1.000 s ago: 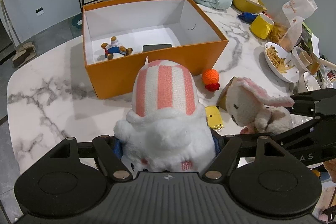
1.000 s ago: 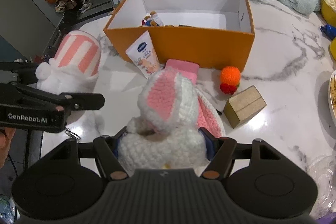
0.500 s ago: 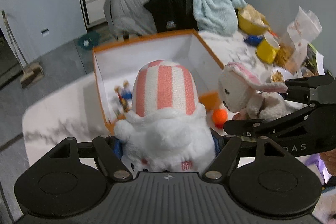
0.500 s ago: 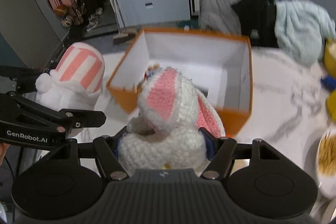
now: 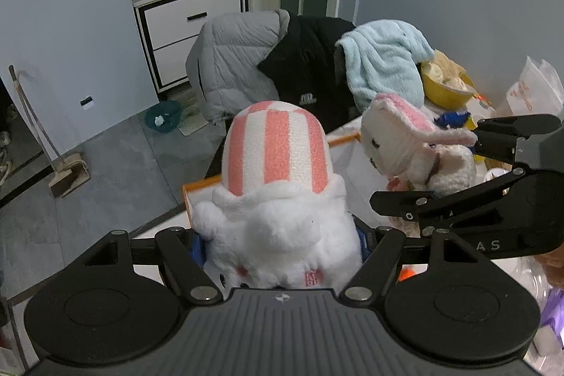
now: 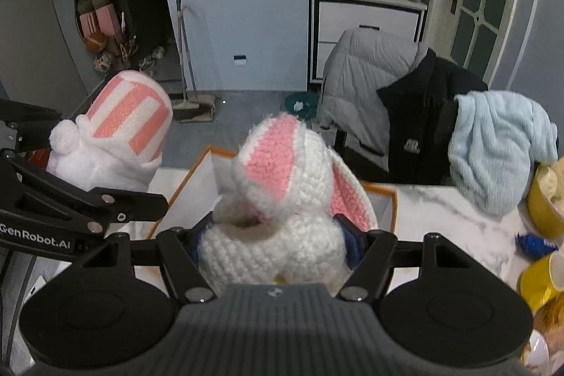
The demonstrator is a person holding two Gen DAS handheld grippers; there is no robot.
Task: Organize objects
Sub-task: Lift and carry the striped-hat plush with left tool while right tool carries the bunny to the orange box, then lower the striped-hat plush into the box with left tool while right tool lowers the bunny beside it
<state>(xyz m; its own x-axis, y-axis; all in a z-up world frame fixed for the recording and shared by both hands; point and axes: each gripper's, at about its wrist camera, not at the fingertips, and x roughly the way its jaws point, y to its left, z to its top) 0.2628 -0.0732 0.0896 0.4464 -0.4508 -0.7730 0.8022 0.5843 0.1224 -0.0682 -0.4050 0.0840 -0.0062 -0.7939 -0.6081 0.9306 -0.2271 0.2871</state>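
The left hand-held gripper [image 5: 282, 245] is pinching a white plush with a pink-striped hat [image 5: 278, 192], and the right hand-held gripper [image 6: 278, 238] is pinching a crocheted bunny [image 6: 282, 199]. Both toys are hanging above the near rim of the orange box [image 6: 382, 191] at twelve o'clock on the marble tabletop [image 6: 447, 217]. Lowering and releasing them inside is, I judge, what remains.

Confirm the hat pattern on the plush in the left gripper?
Pink and white vertical stripes on the plush's hat, clearest in the left wrist view.
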